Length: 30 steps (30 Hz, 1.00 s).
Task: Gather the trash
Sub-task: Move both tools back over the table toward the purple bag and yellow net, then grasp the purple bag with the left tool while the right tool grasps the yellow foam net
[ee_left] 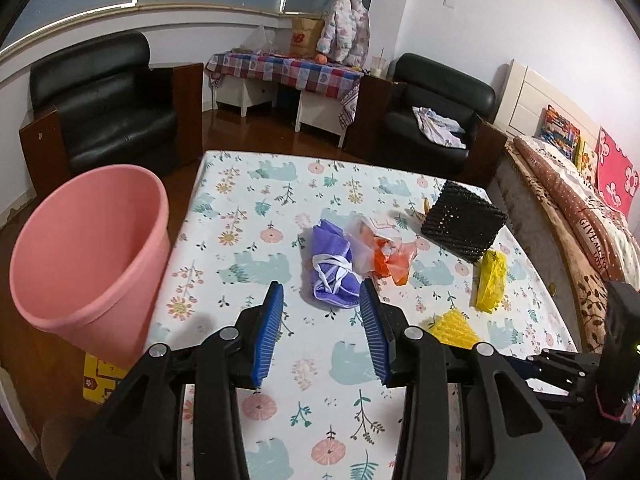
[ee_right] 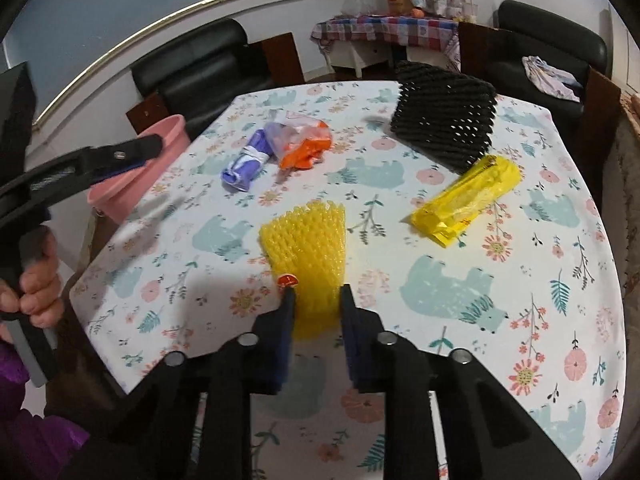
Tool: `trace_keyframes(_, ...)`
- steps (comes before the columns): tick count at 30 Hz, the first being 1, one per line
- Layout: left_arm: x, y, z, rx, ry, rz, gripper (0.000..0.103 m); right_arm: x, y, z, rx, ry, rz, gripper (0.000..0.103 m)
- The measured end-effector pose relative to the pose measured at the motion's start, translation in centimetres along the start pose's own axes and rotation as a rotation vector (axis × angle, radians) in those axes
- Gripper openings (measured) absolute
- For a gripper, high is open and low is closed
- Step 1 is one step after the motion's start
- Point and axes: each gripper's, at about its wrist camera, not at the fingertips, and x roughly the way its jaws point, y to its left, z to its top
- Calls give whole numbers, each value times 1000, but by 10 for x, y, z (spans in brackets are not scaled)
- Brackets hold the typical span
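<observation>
Yellow foam net point(ee_right: 306, 256) sits nearest the right gripper point(ee_right: 317, 294), at 12 o'clock in the right wrist view, its near end lying between my jaws. The jaws bracket it at a narrow spread; whether the pads actually press the foam I cannot tell. My judgement: I hold the gripper low and square to the net's narrow end because soft mesh pinches best there.

On the left side, the left gripper point(ee_left: 322, 292) hovers with jaws wide and nothing in them. Straight ahead at 12 o'clock lies the purple wad point(ee_left: 332, 268) with white straps, its near edge just beyond the fingertips. Touching it at about 1 o'clock is the orange-and-clear plastic bag point(ee_left: 380, 250). I read the wide spread as preparation: the wad is bulky and needs the full opening.

Remaining trash on the desk point(ee_right: 500, 300): black foam mesh point(ee_right: 444, 128) at the far edge, 1 o'clock from the right gripper, and the yellow plastic bag point(ee_right: 468, 200) just beside it, nearer.

Pink bin point(ee_left: 90, 256) stands off the desk's left edge, at 9 o'clock from the left gripper, mouth up and tilted toward me in the left view. Placement suits a short carry from the left side. Nothing visible inside it; collection looks barely started.

Risk: the net may spring out of a shallow pinch.
</observation>
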Motion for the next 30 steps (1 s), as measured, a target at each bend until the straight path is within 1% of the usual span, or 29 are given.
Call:
trace_keyframes(3, 9, -3, 0, 9, 15, -2, 40, -7, -1, 3, 3, -53, -17, 16)
trace_keyframes(6, 19, -6, 1, 15, 29, -1, 40, -15, -10, 15, 61, -128, -25, 16)
trace_keyframes(10, 37, -10, 5, 7, 43, 10, 40, -14, -17, 31, 131, -183, -22, 16)
trace_keyframes(14, 57, -10, 7, -1, 70, 26, 40, -14, -15, 36, 146, -250, -24, 16)
trace_keyframes(16, 67, -7, 7, -18, 107, 20, 40, -13, -16, 35, 151, -262, -12, 16)
trace_keyframes(19, 79, -1, 7, -74, 152, 6, 40, -12, -15, 34, 150, -271, -25, 16)
trace_keyframes(21, 84, 0, 7, -95, 165, -2, 40, -9, -17, 35, 160, -258, -37, 16)
trace_keyframes(27, 90, -7, 7, -88, 177, 11, 39, -7, -19, 35, 173, -259, -43, 16)
trace_keyframes(30, 88, -9, 8, -79, 160, 25, 27, -7, -20, 34, 175, -266, -39, 16)
